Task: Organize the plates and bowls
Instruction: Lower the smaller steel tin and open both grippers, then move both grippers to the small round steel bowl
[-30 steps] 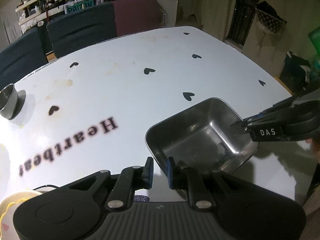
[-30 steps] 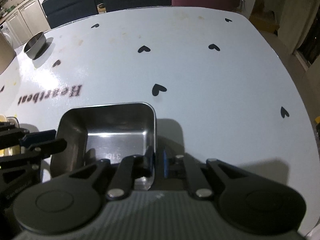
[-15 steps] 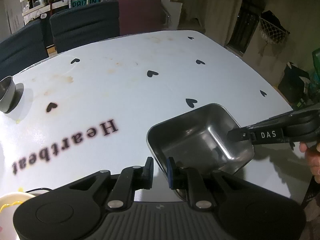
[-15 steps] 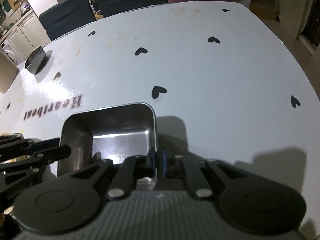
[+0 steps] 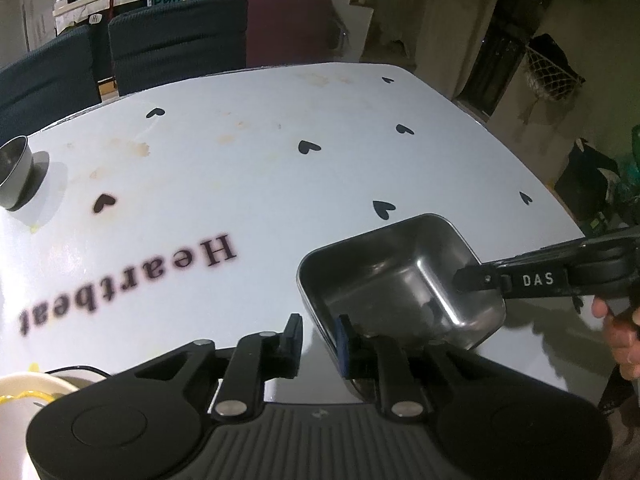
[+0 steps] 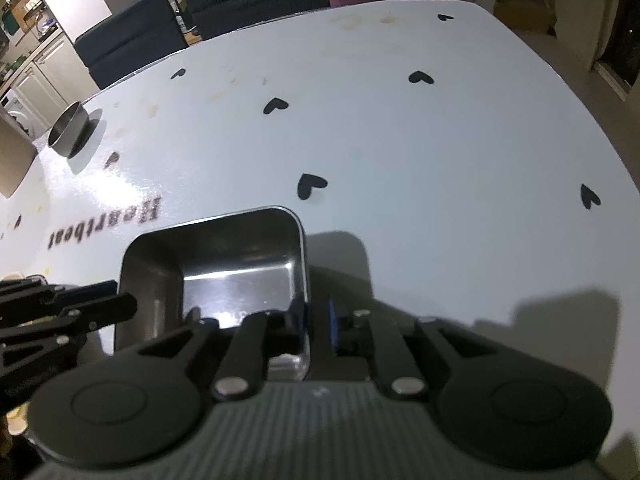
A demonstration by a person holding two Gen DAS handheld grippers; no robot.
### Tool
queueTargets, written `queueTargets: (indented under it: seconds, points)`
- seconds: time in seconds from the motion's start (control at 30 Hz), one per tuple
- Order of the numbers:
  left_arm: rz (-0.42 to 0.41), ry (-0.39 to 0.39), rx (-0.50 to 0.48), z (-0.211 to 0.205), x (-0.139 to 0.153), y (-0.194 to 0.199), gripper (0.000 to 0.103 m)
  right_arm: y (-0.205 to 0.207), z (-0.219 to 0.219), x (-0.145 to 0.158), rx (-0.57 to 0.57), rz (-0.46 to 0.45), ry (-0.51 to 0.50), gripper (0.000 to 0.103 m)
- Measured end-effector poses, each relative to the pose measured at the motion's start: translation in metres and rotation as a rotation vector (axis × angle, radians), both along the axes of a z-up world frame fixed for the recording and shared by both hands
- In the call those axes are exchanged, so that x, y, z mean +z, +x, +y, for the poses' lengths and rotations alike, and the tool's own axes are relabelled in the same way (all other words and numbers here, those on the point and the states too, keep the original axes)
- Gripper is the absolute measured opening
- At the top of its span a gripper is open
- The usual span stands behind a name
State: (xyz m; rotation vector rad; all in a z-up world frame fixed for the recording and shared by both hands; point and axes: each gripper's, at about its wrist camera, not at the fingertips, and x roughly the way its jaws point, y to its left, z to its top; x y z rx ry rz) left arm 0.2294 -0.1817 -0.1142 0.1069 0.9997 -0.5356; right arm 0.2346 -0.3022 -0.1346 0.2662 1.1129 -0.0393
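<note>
Two tongs meet at one rectangular steel tray (image 5: 400,280) on the white worktop (image 5: 280,184), which is printed with black hearts and the word "Heartbeat". In the left wrist view the tray lies at about four o'clock from the picture's centre. The left tongs (image 5: 318,338) straddle the tray's near-left rim, their jaws opening and a clear gap showing beside the rim, so the pads do not press it. The right tongs (image 6: 316,322) reach the tray's right wall (image 6: 305,280); their jaws are opening too, with the wall between them and no firm pinch visible. A small round steel bowl (image 5: 14,176) stands well apart at nine o'clock. A pale dish (image 5: 28,390) peeks in at seven o'clock.
</note>
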Motion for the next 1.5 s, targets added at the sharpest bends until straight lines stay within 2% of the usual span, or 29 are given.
queueTargets:
  seconds: [0.17, 0.27, 0.4, 0.47, 0.5, 0.53, 0.57, 0.6, 0.67, 0.73, 0.93, 0.97, 1.07, 1.5]
  points:
    - [0.009, -0.008, -0.010, -0.001, 0.000, -0.001, 0.024, -0.005, 0.001, 0.005, 0.001, -0.018, -0.003, 0.015]
    - [0.011, -0.009, -0.006, -0.001, 0.002, -0.002, 0.029, -0.007, -0.001, 0.009, 0.003, -0.036, 0.002, 0.016]
    - [0.011, -0.012, -0.004, -0.001, 0.005, -0.006, 0.041, -0.013, -0.001, 0.013, 0.006, -0.049, -0.004, 0.020]
    - [0.006, -0.014, -0.002, -0.001, 0.007, -0.009, 0.049, -0.017, -0.001, 0.016, 0.006, -0.057, -0.007, 0.028]
    - [0.003, -0.016, 0.000, 0.000, 0.009, -0.010, 0.056, -0.019, -0.001, 0.017, 0.007, -0.066, -0.008, 0.031]
    - [-0.001, -0.020, 0.002, 0.001, 0.011, -0.011, 0.064, -0.021, -0.002, 0.020, 0.006, -0.076, -0.008, 0.039]
    - [-0.005, -0.024, 0.002, 0.002, 0.012, -0.012, 0.068, -0.024, -0.003, 0.022, 0.007, -0.084, -0.008, 0.047]
    - [-0.011, -0.027, 0.003, 0.003, 0.015, -0.014, 0.074, -0.027, -0.003, 0.024, 0.007, -0.093, -0.010, 0.051]
    - [-0.021, -0.030, 0.004, 0.004, 0.019, -0.017, 0.078, -0.032, -0.004, 0.028, 0.003, -0.105, -0.022, 0.060]
    - [-0.030, -0.034, 0.007, 0.007, 0.023, -0.020, 0.088, -0.038, -0.004, 0.033, -0.002, -0.121, -0.033, 0.065]
    - [-0.073, -0.051, 0.007, 0.014, 0.037, -0.029, 0.103, -0.054, -0.007, 0.046, -0.021, -0.162, -0.070, 0.089]
    - [-0.081, -0.055, 0.009, 0.016, 0.040, -0.031, 0.103, -0.057, -0.008, 0.048, -0.024, -0.168, -0.076, 0.095]
    - [-0.107, -0.069, 0.021, 0.025, 0.048, -0.034, 0.103, -0.059, -0.007, 0.050, -0.029, -0.187, -0.085, 0.103]
    - [-0.174, -0.103, 0.162, 0.105, 0.074, -0.028, 0.103, -0.044, 0.039, 0.068, 0.020, -0.274, -0.105, 0.103]
